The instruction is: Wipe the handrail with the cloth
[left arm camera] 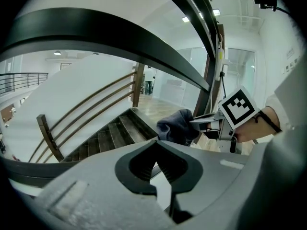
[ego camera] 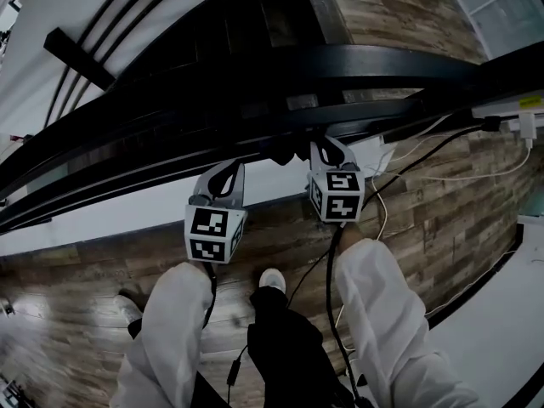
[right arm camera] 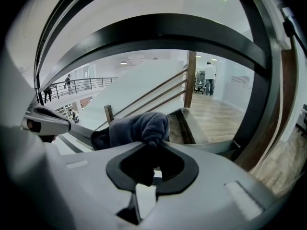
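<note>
The black handrail [ego camera: 297, 65] curves across the top of the head view, and it arches overhead in the left gripper view [left arm camera: 120, 38] and the right gripper view [right arm camera: 168, 30]. My right gripper [ego camera: 327, 150] [right arm camera: 151, 145] is shut on a dark blue-grey cloth [right arm camera: 139, 127], bunched just past its jaws and below the rail. The left gripper view shows the same cloth [left arm camera: 176, 126] in the right gripper's fingers [left arm camera: 206, 120]. My left gripper [ego camera: 219, 177] [left arm camera: 156, 143] is to the left, jaws together with nothing between them, a little apart from the cloth [ego camera: 285, 153].
A lower black rail [ego camera: 170, 155] runs under the handrail. Wooden stairs [left arm camera: 110, 135] descend beyond it. Black and white cables [ego camera: 399, 172] trail over the plank floor from a power strip [ego camera: 520, 109] at the right. My legs and shoe [ego camera: 272, 279] are below.
</note>
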A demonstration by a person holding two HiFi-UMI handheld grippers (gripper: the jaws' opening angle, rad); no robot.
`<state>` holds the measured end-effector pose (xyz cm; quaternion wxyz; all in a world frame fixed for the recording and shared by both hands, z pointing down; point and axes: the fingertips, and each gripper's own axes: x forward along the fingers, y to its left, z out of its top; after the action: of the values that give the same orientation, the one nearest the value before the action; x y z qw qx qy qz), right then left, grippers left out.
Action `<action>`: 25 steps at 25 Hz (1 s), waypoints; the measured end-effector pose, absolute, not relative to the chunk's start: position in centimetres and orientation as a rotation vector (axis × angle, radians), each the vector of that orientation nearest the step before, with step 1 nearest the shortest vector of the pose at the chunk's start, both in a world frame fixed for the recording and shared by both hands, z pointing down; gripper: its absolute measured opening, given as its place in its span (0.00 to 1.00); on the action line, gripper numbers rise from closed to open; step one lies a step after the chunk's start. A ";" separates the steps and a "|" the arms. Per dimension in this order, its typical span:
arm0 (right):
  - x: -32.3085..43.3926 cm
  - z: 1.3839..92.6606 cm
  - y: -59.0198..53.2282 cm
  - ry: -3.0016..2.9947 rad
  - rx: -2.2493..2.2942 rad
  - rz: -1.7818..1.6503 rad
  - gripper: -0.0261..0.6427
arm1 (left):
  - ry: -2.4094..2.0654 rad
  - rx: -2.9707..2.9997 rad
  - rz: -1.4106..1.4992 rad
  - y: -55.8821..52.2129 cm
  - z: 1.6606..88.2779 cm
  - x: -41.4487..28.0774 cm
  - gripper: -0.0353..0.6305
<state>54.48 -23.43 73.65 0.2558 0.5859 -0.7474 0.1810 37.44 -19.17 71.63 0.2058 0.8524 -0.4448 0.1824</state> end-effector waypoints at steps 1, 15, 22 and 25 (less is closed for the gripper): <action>55.3 73.7 -23.5 -2.021 1.600 0.497 0.10 | -1.230 2.382 0.513 -19.1 71.7 38.0 0.05; 67.5 73.6 -25.2 -1.885 1.753 0.487 0.10 | -1.176 2.414 0.528 -19.5 72.0 43.4 0.05; 69.9 73.6 -25.6 -1.832 1.802 0.466 0.10 | -1.185 2.405 0.523 -19.3 72.1 43.5 0.05; 69.3 73.4 -25.4 -1.804 1.813 0.462 0.10 | -1.186 2.398 0.522 -18.5 72.2 42.8 0.05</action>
<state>69.28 -25.39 73.43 0.2679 0.6719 -0.6689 0.1714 42.77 -18.53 72.16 0.2066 0.8607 -0.4258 0.1873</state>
